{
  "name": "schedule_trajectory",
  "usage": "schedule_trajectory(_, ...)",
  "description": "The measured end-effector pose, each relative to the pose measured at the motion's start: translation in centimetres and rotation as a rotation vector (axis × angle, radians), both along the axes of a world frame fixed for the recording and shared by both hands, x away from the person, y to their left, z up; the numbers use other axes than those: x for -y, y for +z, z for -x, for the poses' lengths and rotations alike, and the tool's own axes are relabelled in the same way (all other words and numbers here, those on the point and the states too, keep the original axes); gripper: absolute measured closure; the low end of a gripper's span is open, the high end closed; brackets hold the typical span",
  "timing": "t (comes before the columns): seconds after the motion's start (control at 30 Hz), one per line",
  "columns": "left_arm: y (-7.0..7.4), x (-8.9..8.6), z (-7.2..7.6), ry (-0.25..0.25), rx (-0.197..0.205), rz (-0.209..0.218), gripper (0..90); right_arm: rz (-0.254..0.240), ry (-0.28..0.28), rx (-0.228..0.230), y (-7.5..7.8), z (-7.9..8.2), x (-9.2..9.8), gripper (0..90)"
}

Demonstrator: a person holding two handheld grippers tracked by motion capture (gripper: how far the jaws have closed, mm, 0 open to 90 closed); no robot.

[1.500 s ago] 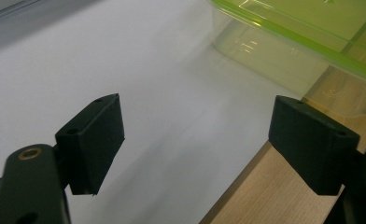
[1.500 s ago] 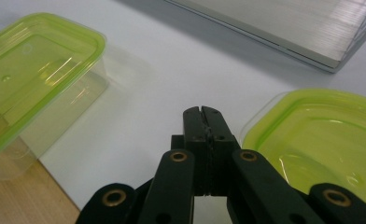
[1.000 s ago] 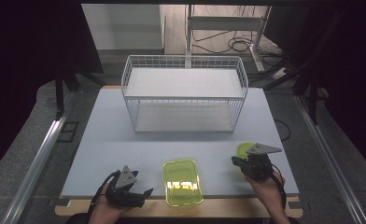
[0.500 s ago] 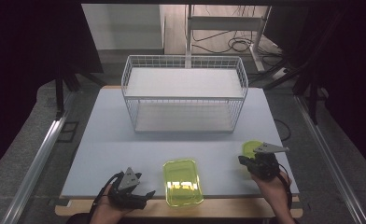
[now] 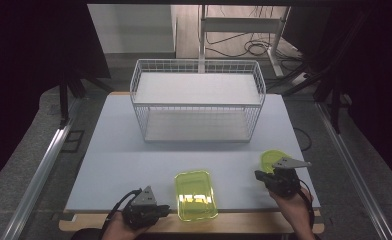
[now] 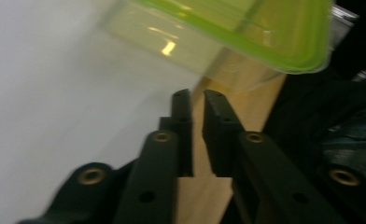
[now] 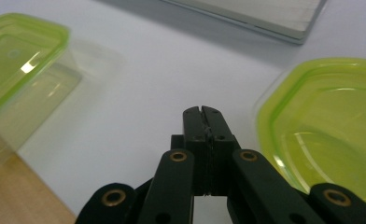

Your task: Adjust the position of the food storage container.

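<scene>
- The green box (image 5: 196,195) sits at the near edge of the white table (image 5: 114,160), between both grippers.
- The left gripper (image 6: 197,100) has just closed, nothing inside.
- The right gripper (image 7: 203,112) is closed and empty, just beside a green lid (image 7: 326,121).
- A wire basket (image 5: 196,100) stands farther back.

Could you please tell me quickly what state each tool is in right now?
Left tool: jaws have just been closing and are almost shut, nothing between them.
Right tool: shut, holding nothing.
</scene>
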State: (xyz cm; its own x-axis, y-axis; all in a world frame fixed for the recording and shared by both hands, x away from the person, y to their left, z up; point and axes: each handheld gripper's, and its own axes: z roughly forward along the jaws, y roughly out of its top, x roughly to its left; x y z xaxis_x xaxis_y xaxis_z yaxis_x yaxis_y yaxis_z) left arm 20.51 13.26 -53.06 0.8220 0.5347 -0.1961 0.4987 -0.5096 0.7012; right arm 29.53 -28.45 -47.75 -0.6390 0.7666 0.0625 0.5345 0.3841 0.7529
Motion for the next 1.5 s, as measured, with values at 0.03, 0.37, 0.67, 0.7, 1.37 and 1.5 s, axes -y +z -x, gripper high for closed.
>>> schedule_trajectory(0.03,-0.1,0.3,0.0,-0.018,-0.008,0.000,88.1,-0.003,0.007,-0.001,0.0,0.2,-0.1,89.1)
schedule_trajectory(0.37,-0.4,3.5,0.0,-0.087,-0.036,0.023,89.4,0.006,0.075,-0.018,0.2,2.2,-1.4,89.2)
schedule_trajectory(0.67,-0.1,8.7,-2.1,-0.084,0.022,0.025,88.6,0.002,0.132,-0.064,-0.2,4.5,-1.8,89.2)
schedule_trajectory(0.7,-0.1,9.0,-2.3,-0.089,0.022,0.027,88.6,0.005,0.137,-0.069,-0.4,4.5,-1.9,89.2)
schedule_trajectory(1.37,0.5,1.0,-6.7,0.142,0.032,-0.047,87.5,0.066,0.209,-0.190,-2.4,2.4,-5.8,88.8)
schedule_trajectory(1.5,0.4,1.0,-6.6,0.142,0.032,-0.038,86.0,0.070,0.208,-0.198,-2.6,1.0,-6.3,88.8)
